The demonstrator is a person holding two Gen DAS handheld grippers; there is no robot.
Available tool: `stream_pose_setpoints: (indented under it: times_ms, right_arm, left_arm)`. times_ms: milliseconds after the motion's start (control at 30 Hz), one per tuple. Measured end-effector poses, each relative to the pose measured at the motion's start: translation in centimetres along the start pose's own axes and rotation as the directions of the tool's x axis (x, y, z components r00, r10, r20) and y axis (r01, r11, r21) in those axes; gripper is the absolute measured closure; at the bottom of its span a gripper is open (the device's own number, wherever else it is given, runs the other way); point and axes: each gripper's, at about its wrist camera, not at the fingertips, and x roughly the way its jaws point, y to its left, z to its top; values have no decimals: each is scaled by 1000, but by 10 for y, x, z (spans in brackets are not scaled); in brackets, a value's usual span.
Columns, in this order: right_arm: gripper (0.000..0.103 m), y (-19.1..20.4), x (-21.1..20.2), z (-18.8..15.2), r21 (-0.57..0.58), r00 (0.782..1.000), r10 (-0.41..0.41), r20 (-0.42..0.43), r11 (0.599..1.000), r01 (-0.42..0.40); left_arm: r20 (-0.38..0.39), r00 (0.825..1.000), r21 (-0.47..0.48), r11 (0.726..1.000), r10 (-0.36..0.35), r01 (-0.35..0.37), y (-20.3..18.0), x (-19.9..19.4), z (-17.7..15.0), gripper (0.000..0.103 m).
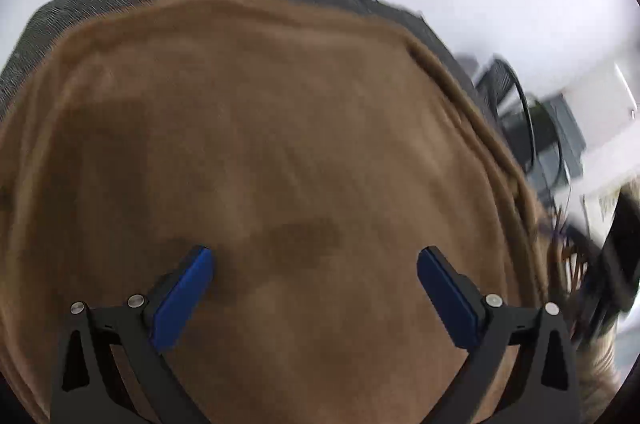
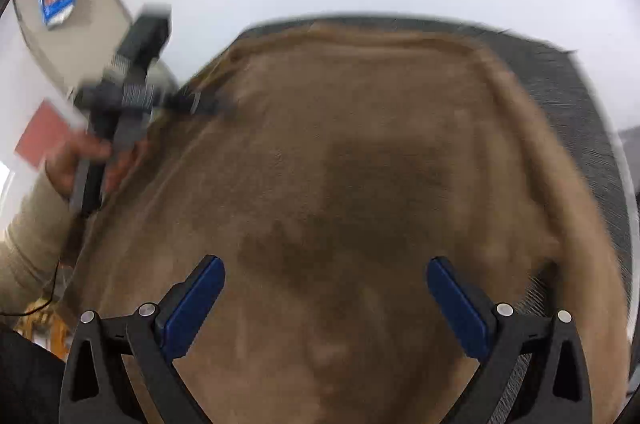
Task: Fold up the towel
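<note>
Brown towel (image 1: 280,144) on grey mat (image 2: 560,84), both grippers spread, no writing legible

A brown towel (image 1: 280,144) lies spread flat on a dark grey woven mat (image 1: 48,20), filling the view beneath and ahead of both tools. Its hemmed edges run rumpled along the far side, the mat showing just beyond them; the nap shows darker patches.
</note>
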Motion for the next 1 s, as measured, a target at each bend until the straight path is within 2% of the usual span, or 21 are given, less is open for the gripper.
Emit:
stream_pose_setpoints:
  times_ms: [67,100,167,233,300,367,433,533,600,667,700,767,833,900,1000]
  right_arm:
    - [0,-26,-16,-8,12,988,-151,35,989,150]
    - [0,-39,-23,-12,20,972,-231,50,973,231]
    - [0,-67,-37,-19,38,919,-387,78,922,385]
    - [0,-78,-33,-22,-15,868,-491,71,870,493]
    - [0,-85,-19,-24,-93,842,-537,52,837,539]
    - [0,-80,3,-22,-179,847,-531,29,831,527]
    - [0,-73,18,-22,-238,841,-540,26,814,530]
    - [0,-73,41,-11,-252,830,-556,55,796,550]
    - [0,-83,49,0,-218,803,-593,66,777,591]
    - [0,-101,49,7,-168,739,-668,90,721,672]
    - [0,-115,47,8,-128,735,-673,87,724,678]
    - [0,-144,41,9,-40,745,-663,75,744,667]
    - [0,-159,36,10,13,768,-638,65,770,638]
    - [0,-162,39,11,18,773,-631,59,775,632]
    - [0,-153,46,6,-38,781,-624,20,780,624]
  left_arm:
    - [-8,1000,22,1000,5,-5,-12,2,-14,1]
    - [-4,1000,27,1000,11,-11,-16,2,-19,1]
    - [4,1000,35,999,22,-23,-24,2,-29,1]
    - [12,1000,0,1000,2,-2,-28,0,-34,1]
    - [17,1000,-30,999,-17,17,-31,2,-35,1]
    - [22,999,-34,999,-27,28,-38,1,-38,1]
    - [18,999,-34,999,-30,30,-44,6,-40,1]
    - [24,999,-34,999,-22,23,-52,12,-43,1]
    - [45,999,-31,999,-13,14,-53,14,-44,1]
    - [66,998,-29,999,-12,14,-53,15,-46,1]
    - [75,997,-23,1000,-14,16,-53,15,-47,1]
    - [87,996,-4,1000,-16,17,-54,17,-48,1]
    - [96,995,35,999,-9,5,-56,17,-52,1]
    - [96,995,79,997,17,-25,-58,17,-55,1]
    - [92,994,130,989,65,-77,-67,23,-56,1]
